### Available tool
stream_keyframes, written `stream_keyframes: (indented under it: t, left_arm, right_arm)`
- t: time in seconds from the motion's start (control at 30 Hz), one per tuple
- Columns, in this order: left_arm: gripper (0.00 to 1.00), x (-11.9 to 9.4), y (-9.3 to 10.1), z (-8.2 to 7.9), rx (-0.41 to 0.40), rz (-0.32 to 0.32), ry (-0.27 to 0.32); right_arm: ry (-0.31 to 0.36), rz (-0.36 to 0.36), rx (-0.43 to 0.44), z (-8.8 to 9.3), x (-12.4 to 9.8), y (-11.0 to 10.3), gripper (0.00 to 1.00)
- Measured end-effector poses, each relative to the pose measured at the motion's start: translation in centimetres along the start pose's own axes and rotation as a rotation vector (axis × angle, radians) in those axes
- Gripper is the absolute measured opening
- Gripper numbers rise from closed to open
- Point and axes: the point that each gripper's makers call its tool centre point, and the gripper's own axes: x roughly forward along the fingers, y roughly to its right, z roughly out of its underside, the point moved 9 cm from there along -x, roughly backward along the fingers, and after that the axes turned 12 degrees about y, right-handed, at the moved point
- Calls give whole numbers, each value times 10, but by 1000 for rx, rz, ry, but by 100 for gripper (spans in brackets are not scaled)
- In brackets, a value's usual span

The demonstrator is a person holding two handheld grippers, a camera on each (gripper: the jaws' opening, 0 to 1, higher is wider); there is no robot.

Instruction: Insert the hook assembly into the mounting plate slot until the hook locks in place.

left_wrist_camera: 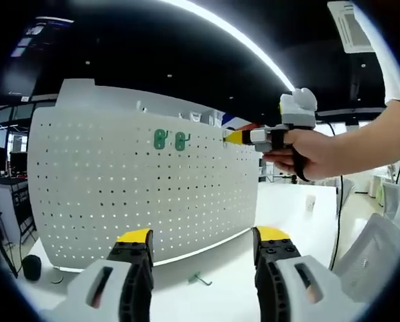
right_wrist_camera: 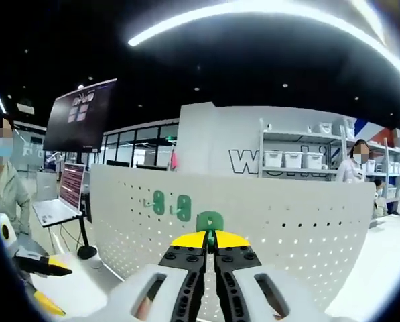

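The white perforated pegboard panel (left_wrist_camera: 139, 188) stands upright on the white table (left_wrist_camera: 213, 295). Two small green plastic hooks (left_wrist_camera: 170, 139) already sit side by side in its upper holes. The right gripper (right_wrist_camera: 210, 236) has its jaws closed on a third green hook piece (right_wrist_camera: 209, 222), held just in front of the panel, near the two others. The left gripper (left_wrist_camera: 203, 236) hangs low before the board, jaws wide apart and holding nothing. A small green hook (left_wrist_camera: 200, 278) lies on the table.
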Motion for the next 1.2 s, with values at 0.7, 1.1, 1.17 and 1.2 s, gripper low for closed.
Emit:
stream_keyframes:
  t: [0.7,1.1,1.17,1.2]
  left_arm:
    - [63,0,-4,-1,2,-15,17]
    - [63,-2,-5,0,7,-29,9]
    - [63,-3,-5,0,4,-30,11]
    - [63,-3,-5,0,4,-30,13]
  right_arm:
    - [68,83,30,4,34,5,1]
    - [71,84,41,6,45,0,1]
    - [72,86,43,5,46,-1,1]
    - [72,85,41,5,47,-1,1]
